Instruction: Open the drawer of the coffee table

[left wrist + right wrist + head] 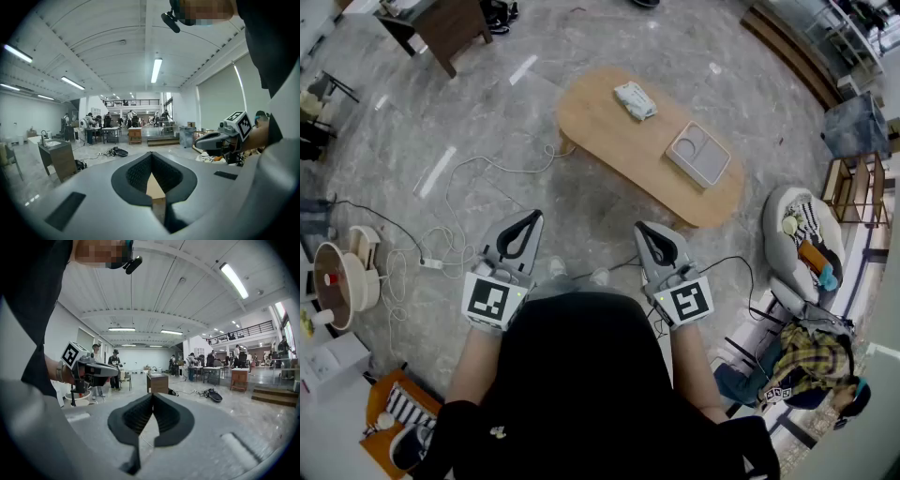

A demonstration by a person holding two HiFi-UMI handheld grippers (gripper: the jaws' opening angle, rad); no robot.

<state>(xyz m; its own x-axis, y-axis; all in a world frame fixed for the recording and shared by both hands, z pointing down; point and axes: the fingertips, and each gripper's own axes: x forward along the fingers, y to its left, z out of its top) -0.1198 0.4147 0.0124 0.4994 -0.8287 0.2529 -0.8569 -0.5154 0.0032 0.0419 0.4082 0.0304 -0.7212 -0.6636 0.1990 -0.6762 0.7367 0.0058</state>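
The oval wooden coffee table (619, 131) stands on the grey marble floor ahead of me. A pale tissue pack (635, 100) and a grey tray (703, 156) lie on its top. No drawer shows from this angle. My left gripper (532, 217) is held short of the table's near edge, shut with nothing in it. My right gripper (643, 229) is beside it, also shut and empty. In the left gripper view the jaws (151, 155) meet, with a strip of the table (154, 190) behind them. The right gripper's jaws (153, 396) are closed too.
White cables (450, 239) trail over the floor at the left, near a round white appliance (342, 277). A dark desk (450, 23) stands at the far left. A white seat piled with things (802, 234) and a wooden shelf (858, 187) are at the right. People stand far off.
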